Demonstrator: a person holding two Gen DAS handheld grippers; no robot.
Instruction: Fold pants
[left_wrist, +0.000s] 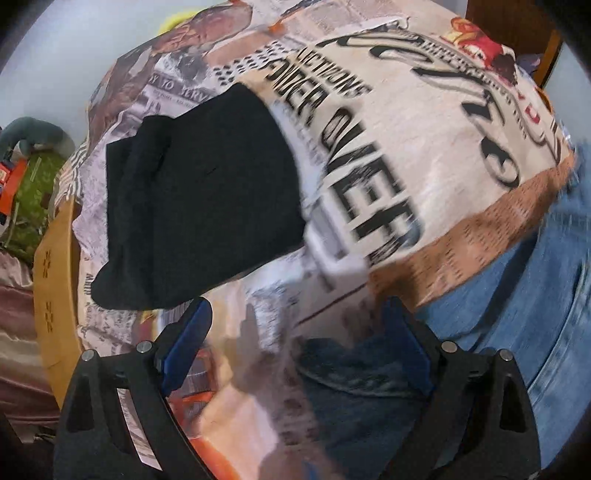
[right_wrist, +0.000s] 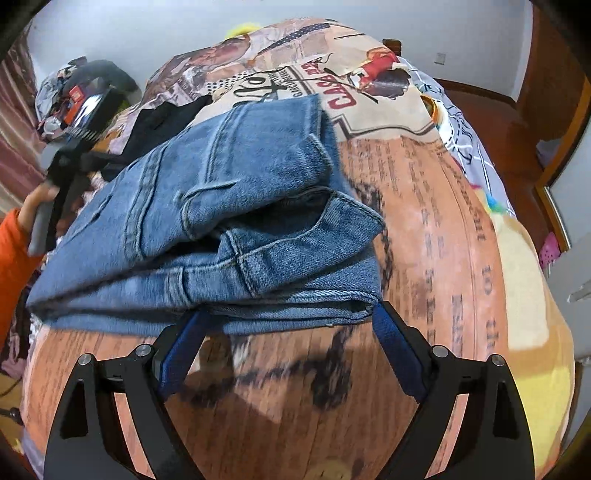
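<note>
Blue jeans (right_wrist: 221, 206) lie folded in a thick stack on the printed bedspread (right_wrist: 424, 229). In the right wrist view my right gripper (right_wrist: 291, 325) is open, its blue-padded fingers (right_wrist: 397, 343) just at the near edge of the stack, holding nothing. In the left wrist view my left gripper (left_wrist: 299, 317) is open and empty above the bedspread (left_wrist: 406, 122), with the jeans (left_wrist: 535, 302) at its right. The left gripper also shows in the right wrist view (right_wrist: 70, 155), held by a hand at the jeans' far left side.
A folded black garment (left_wrist: 199, 195) lies on the bed left of the jeans. A cardboard box (left_wrist: 51, 277) sits at the bed's left edge. Clutter and a curtain (right_wrist: 14, 122) are at the far left. Wooden furniture (right_wrist: 546, 92) stands at the right.
</note>
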